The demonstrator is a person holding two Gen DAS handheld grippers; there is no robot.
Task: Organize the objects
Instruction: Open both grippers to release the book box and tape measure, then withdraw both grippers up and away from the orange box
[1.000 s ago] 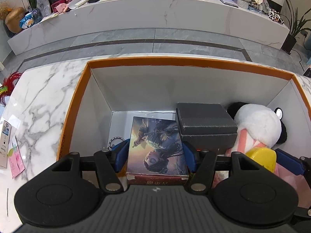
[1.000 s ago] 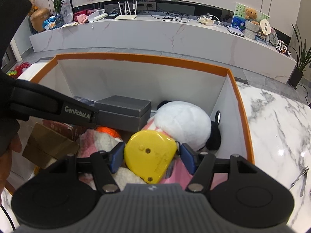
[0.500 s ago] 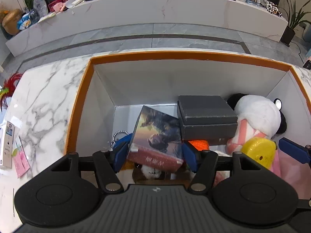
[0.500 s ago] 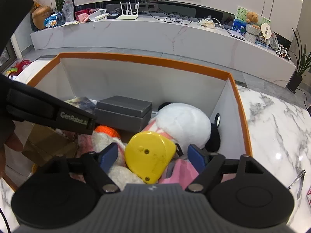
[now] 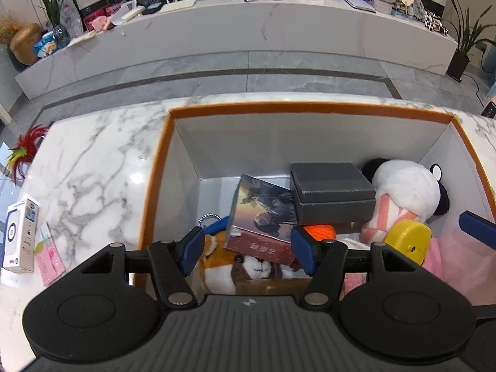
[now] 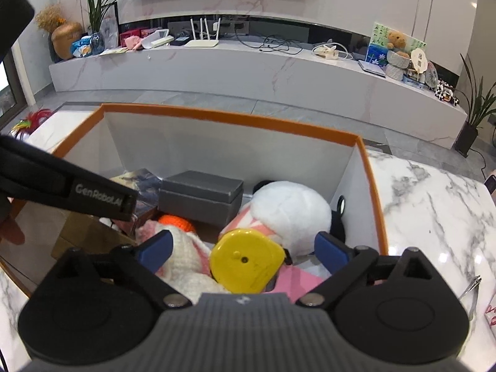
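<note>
An orange-rimmed white storage box [image 5: 310, 107] [image 6: 232, 114] stands on the marble table. Inside, a picture-covered book box [image 5: 263, 214] leans tilted on a fox plush [image 5: 223, 263] and against a grey box [image 5: 333, 190] [image 6: 201, 192]. My left gripper [image 5: 248, 249] hovers above it, open, its pads apart from the book box. A yellow plastic case [image 6: 246, 263] [image 5: 407, 243] rests on pink and white soft items beside a panda plush [image 6: 288, 210]. My right gripper [image 6: 243, 251] straddles the case; its jaws are opening and the pads stand clear of it.
A white carton [image 5: 20, 235], a pink packet [image 5: 49, 254] and a red feather toy [image 5: 24, 152] lie on the table left of the box. A metal tool [image 6: 469, 288] lies to its right. An orange knitted item [image 6: 176, 221] sits under the grey box.
The left gripper let go of the book box, which tipped down onto the toys, and the gripper rose. The right jaws spread off the yellow case, which stayed put.
</note>
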